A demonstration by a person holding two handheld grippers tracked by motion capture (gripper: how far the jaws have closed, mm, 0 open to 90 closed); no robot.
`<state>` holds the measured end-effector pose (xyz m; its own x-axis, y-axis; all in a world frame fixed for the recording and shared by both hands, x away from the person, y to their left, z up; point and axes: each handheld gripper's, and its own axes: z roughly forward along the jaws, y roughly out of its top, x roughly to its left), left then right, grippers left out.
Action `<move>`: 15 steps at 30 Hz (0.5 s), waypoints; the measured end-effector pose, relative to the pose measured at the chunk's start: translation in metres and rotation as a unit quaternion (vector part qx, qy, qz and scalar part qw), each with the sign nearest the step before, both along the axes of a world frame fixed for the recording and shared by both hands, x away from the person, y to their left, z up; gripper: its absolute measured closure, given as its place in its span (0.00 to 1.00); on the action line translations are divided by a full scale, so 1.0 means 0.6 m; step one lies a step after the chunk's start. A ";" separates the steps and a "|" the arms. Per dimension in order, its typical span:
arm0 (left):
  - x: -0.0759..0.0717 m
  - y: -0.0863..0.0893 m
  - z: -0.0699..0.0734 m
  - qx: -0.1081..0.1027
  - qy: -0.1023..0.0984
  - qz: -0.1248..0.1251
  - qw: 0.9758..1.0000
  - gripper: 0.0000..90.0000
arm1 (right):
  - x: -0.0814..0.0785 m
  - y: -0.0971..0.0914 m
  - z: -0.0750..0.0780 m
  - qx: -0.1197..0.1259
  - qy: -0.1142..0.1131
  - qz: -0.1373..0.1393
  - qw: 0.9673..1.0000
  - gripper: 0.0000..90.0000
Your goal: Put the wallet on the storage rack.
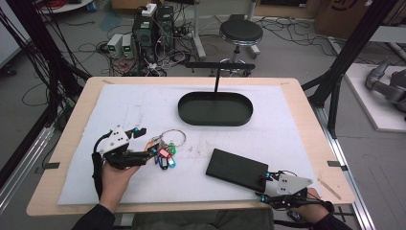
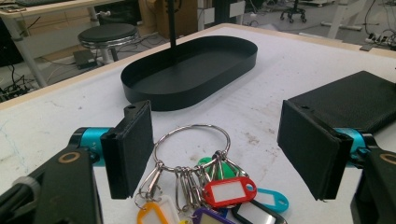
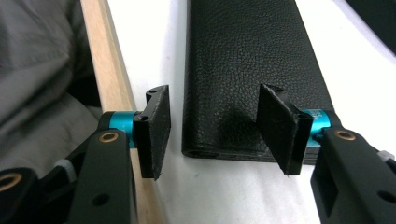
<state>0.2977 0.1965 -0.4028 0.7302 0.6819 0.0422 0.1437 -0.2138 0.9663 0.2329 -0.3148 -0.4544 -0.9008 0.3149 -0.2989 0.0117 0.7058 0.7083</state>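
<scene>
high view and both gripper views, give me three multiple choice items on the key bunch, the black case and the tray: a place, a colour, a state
1. Where is the key bunch?
A. in the tray
B. on the white mat by the left gripper
C. on the black case

2. What colour is the tag at the front of the bunch in the left gripper view?
A. red
B. white
C. pink

3. How does the right gripper stand at the black case?
A. clamped on it
B. open at its corner
C. far from it

B: the bunch lies on the mat before the left gripper, outside the tray.
A: the tag is red.
B: one pad is beside the case, one above it.
</scene>
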 end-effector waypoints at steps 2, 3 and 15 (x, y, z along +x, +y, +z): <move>0.000 0.001 0.000 -0.001 0.001 0.000 1.000 0.30 | -0.005 0.003 -0.003 -0.015 -0.020 0.002 1.000 0.51; 0.000 0.001 -0.001 -0.002 0.001 0.001 1.000 0.30 | -0.006 0.004 -0.004 -0.020 -0.030 0.002 0.999 0.51; -0.001 -0.002 0.000 -0.003 0.002 -0.003 1.000 0.30 | -0.006 0.002 0.006 -0.021 -0.029 -0.007 0.999 0.75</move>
